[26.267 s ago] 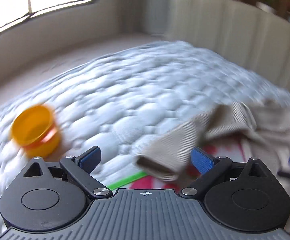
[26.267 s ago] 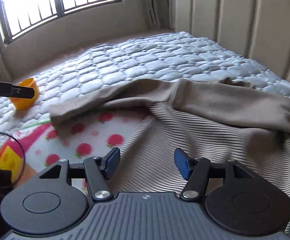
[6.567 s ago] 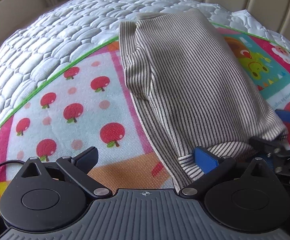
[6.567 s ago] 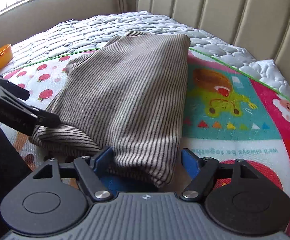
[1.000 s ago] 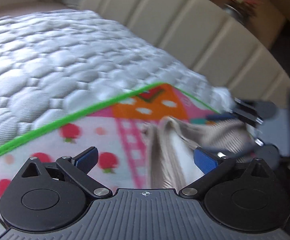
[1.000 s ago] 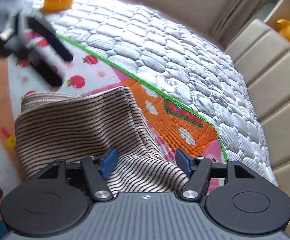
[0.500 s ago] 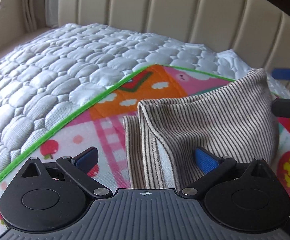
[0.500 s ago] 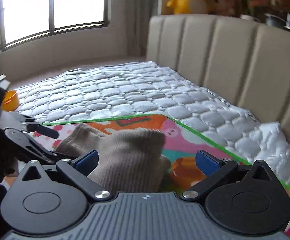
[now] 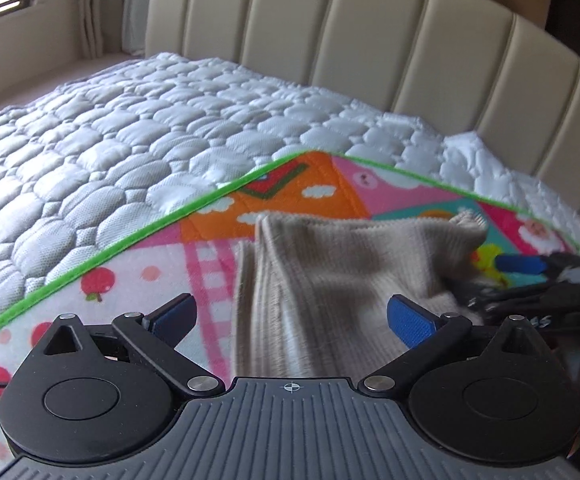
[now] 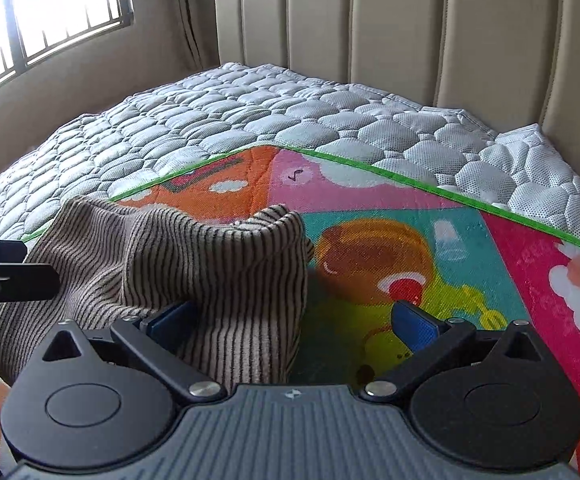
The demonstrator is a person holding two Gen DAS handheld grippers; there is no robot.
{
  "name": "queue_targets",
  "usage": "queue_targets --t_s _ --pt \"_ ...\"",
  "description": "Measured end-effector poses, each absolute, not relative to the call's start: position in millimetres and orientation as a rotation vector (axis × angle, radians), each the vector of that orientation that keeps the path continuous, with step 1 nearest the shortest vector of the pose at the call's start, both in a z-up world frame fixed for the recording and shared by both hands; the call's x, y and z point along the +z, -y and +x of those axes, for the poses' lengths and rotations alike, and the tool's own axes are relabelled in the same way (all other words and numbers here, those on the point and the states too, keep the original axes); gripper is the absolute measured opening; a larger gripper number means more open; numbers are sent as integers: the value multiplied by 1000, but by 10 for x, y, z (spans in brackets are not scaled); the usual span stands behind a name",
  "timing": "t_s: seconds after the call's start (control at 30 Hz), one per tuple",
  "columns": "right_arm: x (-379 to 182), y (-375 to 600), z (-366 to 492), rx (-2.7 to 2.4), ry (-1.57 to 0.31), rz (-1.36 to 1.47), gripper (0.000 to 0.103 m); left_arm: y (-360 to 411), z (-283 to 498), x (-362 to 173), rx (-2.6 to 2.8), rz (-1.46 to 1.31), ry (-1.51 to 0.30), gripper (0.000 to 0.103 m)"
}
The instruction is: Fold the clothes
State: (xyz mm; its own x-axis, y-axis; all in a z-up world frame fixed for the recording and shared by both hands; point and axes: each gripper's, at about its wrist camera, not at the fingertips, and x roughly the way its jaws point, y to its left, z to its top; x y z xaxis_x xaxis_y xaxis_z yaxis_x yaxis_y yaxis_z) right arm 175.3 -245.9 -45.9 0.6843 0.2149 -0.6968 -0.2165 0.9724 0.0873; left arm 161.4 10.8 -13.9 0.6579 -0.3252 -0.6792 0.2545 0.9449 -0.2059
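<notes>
Both grippers stand wide open, holding nothing. One folded striped garment (image 10: 177, 264) lies on the play mat (image 10: 430, 240), near its far corner. Right gripper (image 10: 294, 326) is nearer: its left finger touches the garment's near edge; left gripper (image 9: 290, 316) hovers over it.

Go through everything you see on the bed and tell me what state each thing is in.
Striped sweater: folded into a lumpy bundle, on the mat.
Play mat: spread flat on the mattress.
Left claw: open, sweater between its fingers, not pinched.
Right claw: open, just opened, at the sweater's edge.
</notes>
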Motion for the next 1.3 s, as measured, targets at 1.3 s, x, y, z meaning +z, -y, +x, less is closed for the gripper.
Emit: queue_targets --t_s 1.3 --pt "-470 2266 1525 245 -711 -58 103 -270 1773 -437 -377 -164 -852 103"
